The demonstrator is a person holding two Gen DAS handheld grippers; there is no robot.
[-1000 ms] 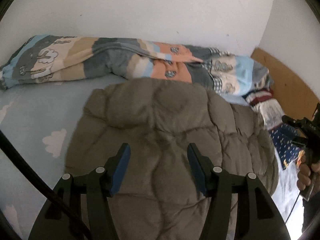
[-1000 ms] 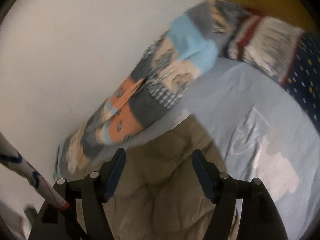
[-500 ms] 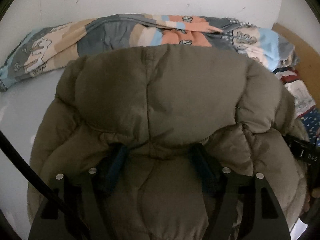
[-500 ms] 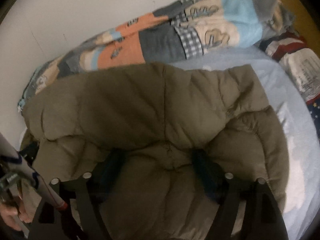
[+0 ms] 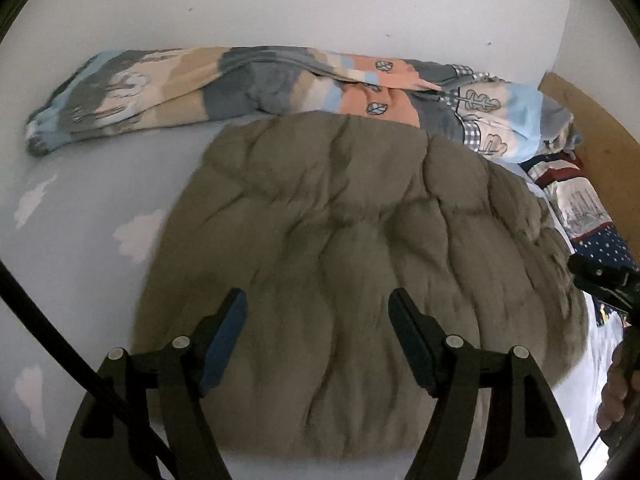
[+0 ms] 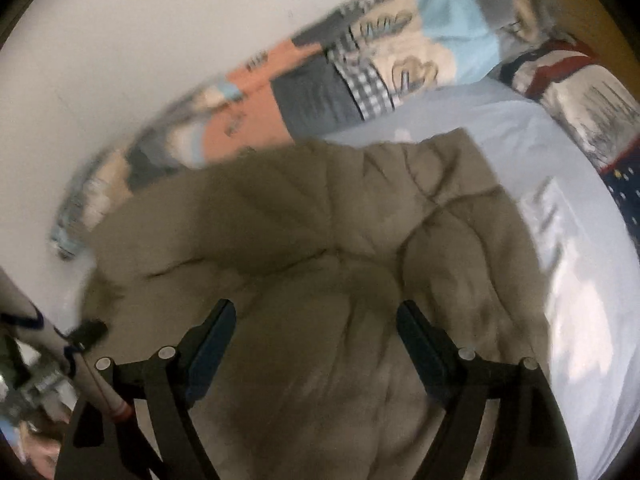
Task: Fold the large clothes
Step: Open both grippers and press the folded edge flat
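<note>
An olive quilted jacket [image 5: 360, 220] lies folded into a puffy block on the light blue cloud-print bed sheet [image 5: 80, 220]. My left gripper [image 5: 316, 294] hovers open over its near part, with nothing pinched between the blue pads. In the right wrist view the same jacket [image 6: 320, 220] fills the middle, blurred. My right gripper [image 6: 316, 305] hangs over it with its jaws opening and only the fabric's surface below them. The right gripper [image 5: 600, 276] and the hand [image 5: 616, 396] holding it show at the left view's right edge.
A rolled patchwork quilt [image 5: 280, 80] lies along the white wall behind the jacket. Printed pillows [image 5: 576, 200] and a wooden headboard [image 5: 600, 140] are at the right. A black cable [image 5: 40, 320] crosses the left view's lower left.
Half a second ago the jacket's fabric bulged over both pairs of fingertips. Both grippers have drawn back, and their fingers stand wider and free above the flat jacket.
</note>
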